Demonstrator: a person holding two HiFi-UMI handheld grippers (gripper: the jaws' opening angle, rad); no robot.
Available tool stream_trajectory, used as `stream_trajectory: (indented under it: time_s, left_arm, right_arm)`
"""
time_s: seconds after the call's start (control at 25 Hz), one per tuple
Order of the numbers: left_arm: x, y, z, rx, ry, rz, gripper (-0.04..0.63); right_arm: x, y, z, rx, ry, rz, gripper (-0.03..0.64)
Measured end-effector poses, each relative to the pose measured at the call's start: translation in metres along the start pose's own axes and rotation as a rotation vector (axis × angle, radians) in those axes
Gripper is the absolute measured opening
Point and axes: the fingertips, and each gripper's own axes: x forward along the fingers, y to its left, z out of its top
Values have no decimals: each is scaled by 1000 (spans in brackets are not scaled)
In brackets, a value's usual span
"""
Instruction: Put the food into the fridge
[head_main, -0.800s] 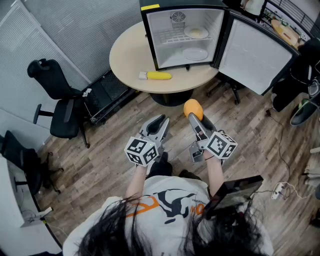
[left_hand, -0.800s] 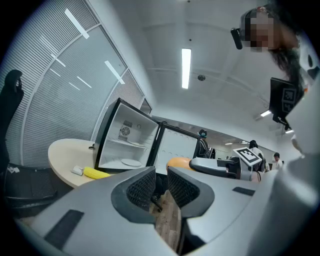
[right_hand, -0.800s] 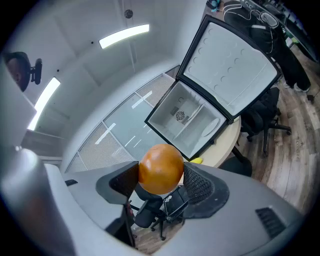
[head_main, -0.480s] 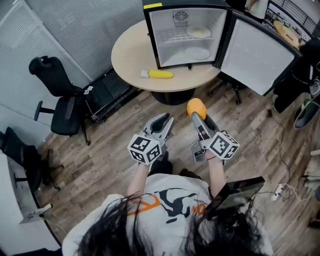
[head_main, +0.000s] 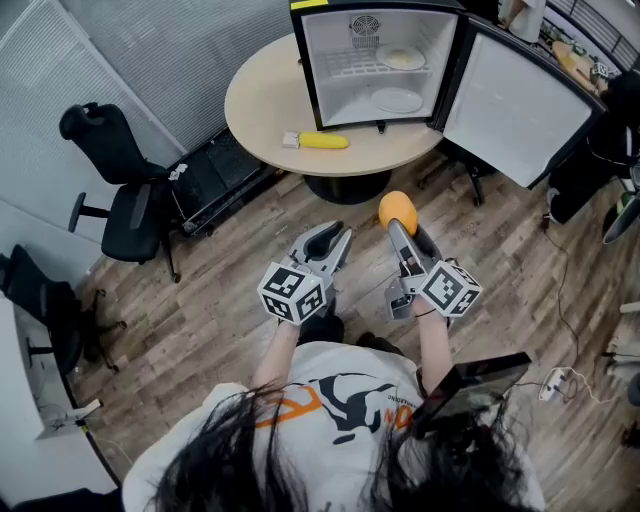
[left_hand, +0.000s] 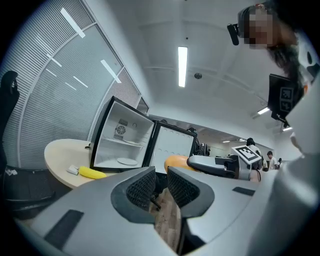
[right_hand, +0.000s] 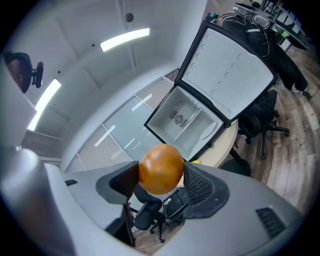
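Head view: banana (head_main: 322, 141) on counter (head_main: 262, 100) before open fridge (head_main: 380, 62); orange (head_main: 397, 209) mid-air, short of it. Right gripper view: right gripper (right_hand: 160, 177) jaws clamped on orange, banana nearly hidden. Left gripper (left_hand: 156, 185) jaws slightly parted, empty.

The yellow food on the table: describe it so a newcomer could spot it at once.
Find the round beige table carrying the open mini fridge. Before the fridge's left corner lies a long yellow item with a white piece at its left end; unlike the white plates, it lies outside the fridge.
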Motion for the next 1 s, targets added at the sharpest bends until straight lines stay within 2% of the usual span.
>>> stream_trajectory:
  time_s: [1.0]
  left_arm:
    - [10, -18, -3, 14, 3, 24, 74]
  right_arm:
    - [-12, -14, 2, 8, 37, 16, 291]
